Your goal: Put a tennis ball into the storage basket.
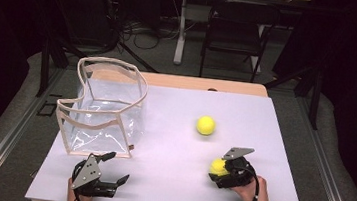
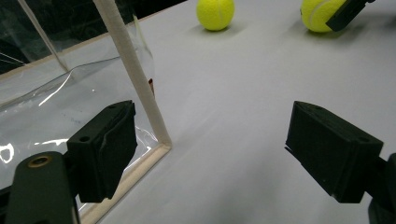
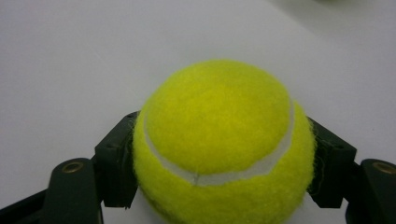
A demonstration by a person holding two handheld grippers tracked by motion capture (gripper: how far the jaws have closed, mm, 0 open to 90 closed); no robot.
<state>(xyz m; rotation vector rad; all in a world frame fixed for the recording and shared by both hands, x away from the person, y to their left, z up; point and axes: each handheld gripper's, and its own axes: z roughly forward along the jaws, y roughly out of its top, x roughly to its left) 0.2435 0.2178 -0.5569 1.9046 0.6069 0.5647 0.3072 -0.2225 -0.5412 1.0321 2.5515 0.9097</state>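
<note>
The right tongs clamp a ball on the table. The left tongs gape wide and empty beside a clear bag. A second ball lies apart.

fuzzy yellow felt on the tennis ball, matt black plastic jaws, glossy clear plastic bag (cloth-like cream trim), smooth matt white worktop.

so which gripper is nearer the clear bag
Left. The left gripper sits just in front of the clear bag, jaws open; the right gripper is far off, clamping a tennis ball.
</note>
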